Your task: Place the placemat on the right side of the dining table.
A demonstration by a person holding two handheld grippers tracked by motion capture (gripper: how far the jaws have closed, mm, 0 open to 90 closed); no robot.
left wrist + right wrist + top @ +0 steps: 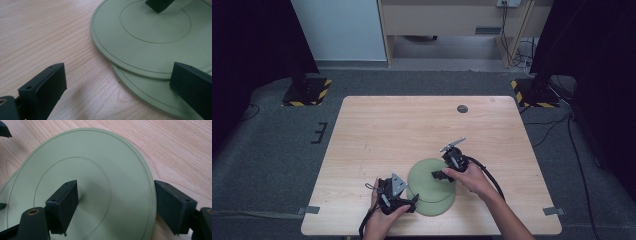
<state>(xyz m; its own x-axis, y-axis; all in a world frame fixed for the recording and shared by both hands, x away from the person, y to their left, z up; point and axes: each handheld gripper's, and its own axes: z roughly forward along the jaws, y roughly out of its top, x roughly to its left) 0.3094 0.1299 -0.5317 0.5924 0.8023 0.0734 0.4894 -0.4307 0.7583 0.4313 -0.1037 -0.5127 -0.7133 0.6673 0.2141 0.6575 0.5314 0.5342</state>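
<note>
The right gripper (117, 207) has its fingers wide astride the top plate's (100, 165) rim; the left gripper (120, 90), fingers wide, reveals a lower plate (150, 100), apparently touching beneath.

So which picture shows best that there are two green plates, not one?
The left gripper view: the top plate overlaps the bottom plate, whose rim sticks out underneath. The high view shows both small, the bottom plate as a crescent. The right gripper view shows mostly the top plate, with a sliver of the other at its left edge.
</note>
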